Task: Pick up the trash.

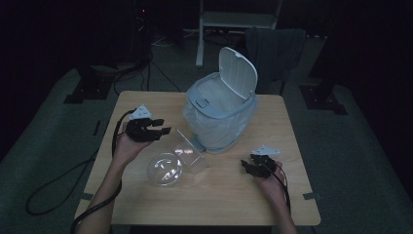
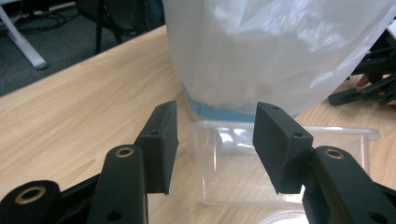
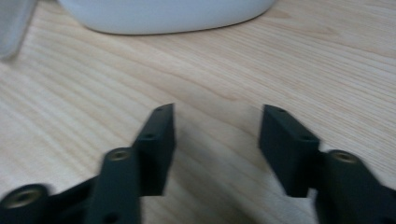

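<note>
The left gripper (image 1: 157,125) hovers over the left part of the wooden table (image 1: 253,195), held in the person's left hand (image 1: 127,147), its jaws spread apart with nothing between them. Just ahead of and below its jaws lies a clear plastic container (image 2: 285,163), tipped on its side on the table; in the high view the same container (image 1: 191,153) sits to the gripper's right and slightly nearer the person. A clear round lid (image 1: 164,168) rests on the table close below the left gripper, touching or nearly touching the container; which one I cannot tell. Beyond the container, straight ahead of the left jaws, stands a pale blue bin (image 1: 221,105) lined with a white plastic bag (image 2: 280,51), its white flip lid (image 1: 237,73) raised upright. The right gripper (image 1: 252,167) sits well apart from the left one, low over the table's right side, beside the bin's base. Its jaws are likewise apart and empty, with bare wood beneath them and the bin's white edge (image 3: 163,16) just ahead.
</note>
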`<state>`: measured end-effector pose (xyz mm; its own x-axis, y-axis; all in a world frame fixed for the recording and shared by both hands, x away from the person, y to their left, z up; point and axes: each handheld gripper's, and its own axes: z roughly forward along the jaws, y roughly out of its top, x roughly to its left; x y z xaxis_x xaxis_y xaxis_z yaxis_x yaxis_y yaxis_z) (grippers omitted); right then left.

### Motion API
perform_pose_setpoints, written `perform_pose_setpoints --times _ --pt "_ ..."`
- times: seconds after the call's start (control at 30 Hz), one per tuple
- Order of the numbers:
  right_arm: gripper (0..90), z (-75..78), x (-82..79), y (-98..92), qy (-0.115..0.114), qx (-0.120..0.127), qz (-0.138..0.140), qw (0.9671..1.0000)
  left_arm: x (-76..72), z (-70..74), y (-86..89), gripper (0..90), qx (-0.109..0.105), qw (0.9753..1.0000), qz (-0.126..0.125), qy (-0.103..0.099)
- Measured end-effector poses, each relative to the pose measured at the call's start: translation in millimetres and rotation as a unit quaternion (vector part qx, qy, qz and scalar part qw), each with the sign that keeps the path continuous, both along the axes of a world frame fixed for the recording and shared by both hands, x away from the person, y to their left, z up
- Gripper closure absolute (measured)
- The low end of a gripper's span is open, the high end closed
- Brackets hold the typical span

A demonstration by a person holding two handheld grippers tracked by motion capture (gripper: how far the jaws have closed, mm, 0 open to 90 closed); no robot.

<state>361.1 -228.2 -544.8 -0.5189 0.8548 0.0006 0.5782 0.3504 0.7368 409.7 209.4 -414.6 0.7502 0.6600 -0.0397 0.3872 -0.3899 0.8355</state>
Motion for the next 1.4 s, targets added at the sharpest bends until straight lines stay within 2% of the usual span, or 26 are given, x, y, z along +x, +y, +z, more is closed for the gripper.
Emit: perform_pose_setpoints --times 0.07,0.1,0.27,0.33,0.5,0.63,0.67,0.8,0.9,1.17,1.4 --pt "57.7 1.2 -1.6 3.2 0.0 -0.003 0.011 0.9999 0.4 -4.3 1.7 51.1 0.001 1.0 0.002 0.006" --pt "57.8 1.8 -2.4 4.5 -0.001 -0.003 0.016 0.9999 0.5 -6.5 2.6 51.1 -0.001 1.0 0.005 0.009" --pt "68.1 14.6 -11.9 14.9 -0.034 0.01 0.05 0.9981 2.2 -14.9 7.8 51.4 -0.003 0.9997 0.011 0.02" --pt "69.4 18.8 -15.0 18.9 -0.042 0.017 0.061 0.9971 2.8 -17.7 8.6 51.5 -0.002 0.9996 0.013 0.024" --pt "69.4 24.6 -21.3 32.2 -0.053 0.029 0.091 0.994 5.0 -25.7 8.4 51.4 -0.002 0.9993 0.015 0.035" --pt "70.2 25.9 -24.1 40.5 -0.061 0.024 0.104 0.9925 5.3 -30.9 7.3 51.4 -0.003 0.999 0.015 0.041" --pt "69.9 27.5 -26.7 48.0 -0.066 0.029 0.116 0.9906 5.2 -36.3 6.3 51.4 0.002 0.9988 0.016 0.047" --pt "69.2 28.9 -29.1 55.5 -0.073 0.03 0.128 0.9886 4.5 -41.0 6.2 51.3 0.007 0.9985 0.015 0.052" --pt "68.5 31.2 -32.0 64.8 -0.078 0.033 0.146 0.9857 4.2 -44.6 6.4 51.3 0.008 0.9983 0.015 0.056" --pt "67.7 32.9 -35.3 80.1 -0.086 0.033 0.171 0.981 4.7 -50.2 4.3 51.3 0.009 0.9978 0.013 0.065" --pt "65.6 33.1 -36.5 89.4 -0.088 0.035 0.184 0.9784 4.7 -54.1 0.3 51.3 0.01 0.9975 0.008 0.069"
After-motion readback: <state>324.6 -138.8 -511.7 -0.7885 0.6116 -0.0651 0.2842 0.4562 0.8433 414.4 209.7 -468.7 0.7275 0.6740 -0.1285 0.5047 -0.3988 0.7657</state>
